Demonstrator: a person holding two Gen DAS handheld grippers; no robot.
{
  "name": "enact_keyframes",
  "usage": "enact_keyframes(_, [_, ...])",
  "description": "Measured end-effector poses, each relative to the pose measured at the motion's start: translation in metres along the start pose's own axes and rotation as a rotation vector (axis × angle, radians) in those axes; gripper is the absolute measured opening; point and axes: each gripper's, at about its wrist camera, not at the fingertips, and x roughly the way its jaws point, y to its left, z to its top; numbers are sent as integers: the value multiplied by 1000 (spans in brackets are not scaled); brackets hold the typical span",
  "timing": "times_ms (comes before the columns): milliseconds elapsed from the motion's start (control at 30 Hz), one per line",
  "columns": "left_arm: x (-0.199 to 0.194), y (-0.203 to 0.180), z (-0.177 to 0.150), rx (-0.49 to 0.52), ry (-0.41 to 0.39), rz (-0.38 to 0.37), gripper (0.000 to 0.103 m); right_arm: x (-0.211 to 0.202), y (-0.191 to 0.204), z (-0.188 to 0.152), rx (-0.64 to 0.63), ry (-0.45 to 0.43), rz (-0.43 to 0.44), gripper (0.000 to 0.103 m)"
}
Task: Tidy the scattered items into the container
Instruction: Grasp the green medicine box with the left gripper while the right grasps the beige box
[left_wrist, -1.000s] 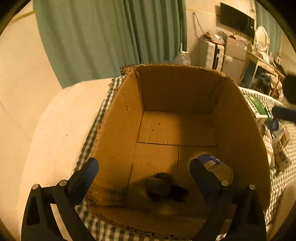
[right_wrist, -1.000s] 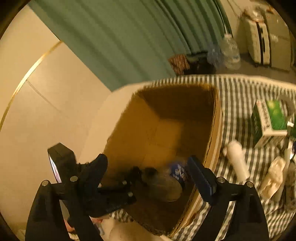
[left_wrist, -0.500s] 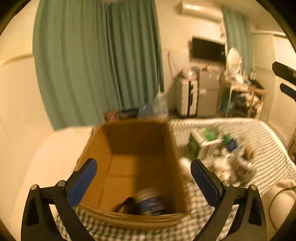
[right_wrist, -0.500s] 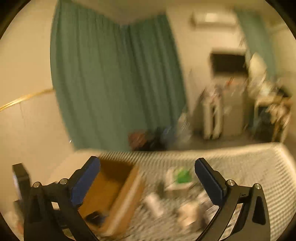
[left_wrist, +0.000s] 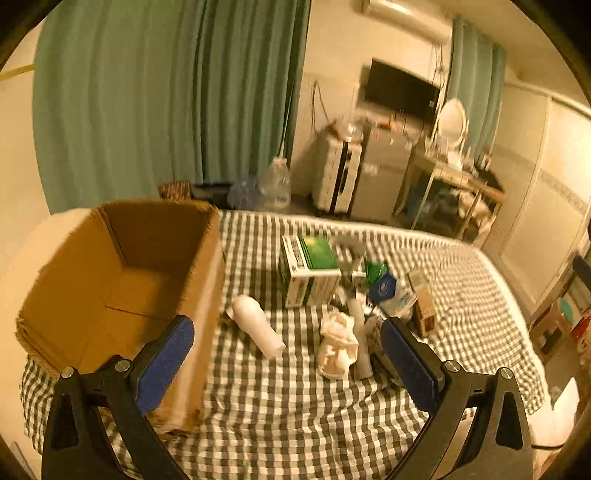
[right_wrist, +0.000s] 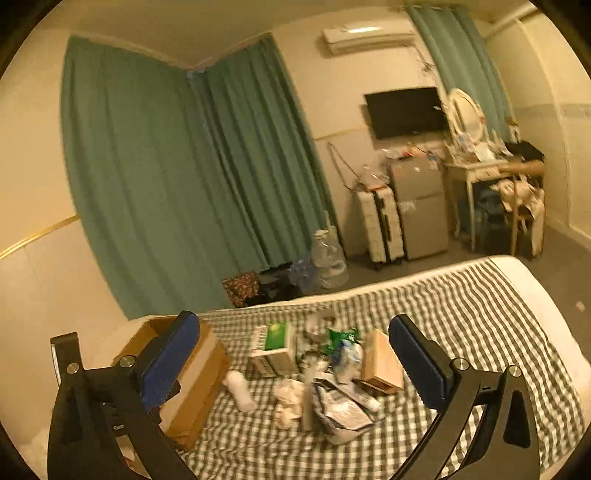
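A: What does the left wrist view show?
B: The left tongs (left_wrist: 284, 350), spread wide and empty, above a green-checked bed (left_wrist: 295, 413); an open brown cardboard box (left_wrist: 122, 273) sits left, a white cylinder (left_wrist: 258, 328) and green-white carton (left_wrist: 308, 269) beside it.

A: And the right wrist view?
B: The right tongs (right_wrist: 291, 358), fully apart and holding nothing, over that scattered pile (right_wrist: 332, 384).

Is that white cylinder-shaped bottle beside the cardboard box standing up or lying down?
Lying down. The white cylindrical bottle rests on its side on the green checked cloth, just outside the brown cardboard box.
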Motion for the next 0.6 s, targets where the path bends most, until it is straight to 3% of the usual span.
enact_keyframes(167, [30,-18,-7,16,64,7,103,39,-47,-20,56,140,-66,103])
enact_keyframes(333, [68,-26,2,21,113,40,103,78,-83,-45,124,251,-79,103])
enact_keyframes(500, [110,-27,15,3,140,66,103,135,-126,-50,349,307,-53,103])
enact_keyframes(600, [136,-27,19,5,179,89,103,171,-142,-50,419,354,-63,103])
